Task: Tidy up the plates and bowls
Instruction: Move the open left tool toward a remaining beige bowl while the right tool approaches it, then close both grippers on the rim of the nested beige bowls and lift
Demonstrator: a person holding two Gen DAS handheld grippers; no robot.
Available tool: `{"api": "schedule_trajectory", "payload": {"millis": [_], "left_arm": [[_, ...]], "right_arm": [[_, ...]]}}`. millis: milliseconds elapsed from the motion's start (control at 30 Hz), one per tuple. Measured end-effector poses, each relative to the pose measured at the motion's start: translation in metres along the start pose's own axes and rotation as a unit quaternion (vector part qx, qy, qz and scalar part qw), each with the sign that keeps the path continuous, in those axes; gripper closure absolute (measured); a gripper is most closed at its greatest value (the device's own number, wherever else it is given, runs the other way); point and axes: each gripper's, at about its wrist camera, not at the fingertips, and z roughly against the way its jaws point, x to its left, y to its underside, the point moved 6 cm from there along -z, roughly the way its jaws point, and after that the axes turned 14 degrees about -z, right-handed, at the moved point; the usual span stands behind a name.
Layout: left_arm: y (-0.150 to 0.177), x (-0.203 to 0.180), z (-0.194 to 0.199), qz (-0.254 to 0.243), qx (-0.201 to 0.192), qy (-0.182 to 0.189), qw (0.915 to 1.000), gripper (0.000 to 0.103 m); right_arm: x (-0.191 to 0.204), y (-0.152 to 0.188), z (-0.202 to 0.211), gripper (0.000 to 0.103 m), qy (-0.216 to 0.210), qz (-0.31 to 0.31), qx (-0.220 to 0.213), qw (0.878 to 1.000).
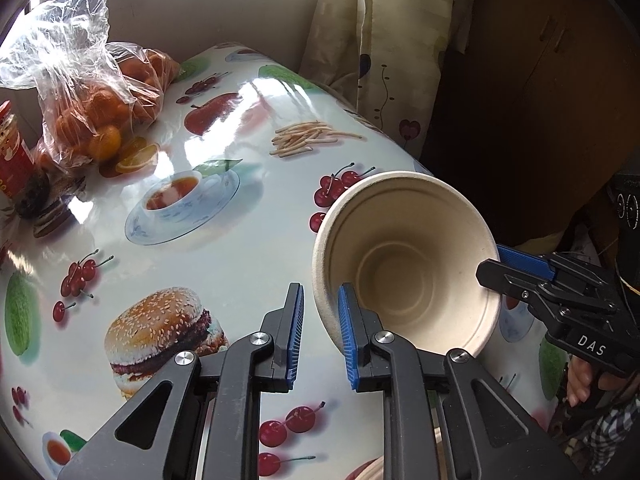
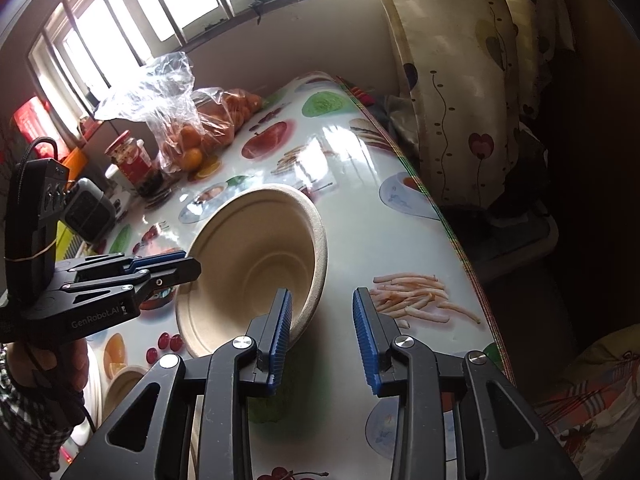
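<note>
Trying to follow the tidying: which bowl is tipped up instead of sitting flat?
The large tan bowl in mid-frame, its opening turned sideways toward the cameras. The smaller bowl at the right wrist view's lower left sits flat on the table, opening up.

- Daylight is pouring in through the window, blowing its panes out to white.
- Glare is streaking across the glossy surface.
- The right side is sinking into deep shadow.
- Fisheye distortion is bending the edges, with dark vignetting in the corners.
</note>
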Motion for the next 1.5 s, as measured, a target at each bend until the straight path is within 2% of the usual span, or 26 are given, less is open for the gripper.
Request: {"api": "schedule_trajectory", "payload": {"millis": [67,333,933,1500], "left_arm": [[0.0,0.0,0.0,0.001,0.001,0.002,1.0,0.084],[-0.001,-0.004,-0.002,0.0,0.001,0.014,0.9999,0.085],[-0.003,-0.009,0.004,-0.008,-0.002,0.004,1.0,0.084],[-0.001,-0.016,0.022,-0.012,-0.01,-0.001,0.9999,0.085]], "right_arm": [[0.0,0.0,0.0,0.072,0.001,0.0,-0.001,1.0],[0.0,0.0,-0.004,0.085,0.0,-0.008,0.008,1.0],[0.001,-0.003,-0.006,0.086,-0.002,-0.02,0.015,1.0],[0.004,0.003,0.009,0.086,-0.009,-0.025,0.006,1.0]]}}
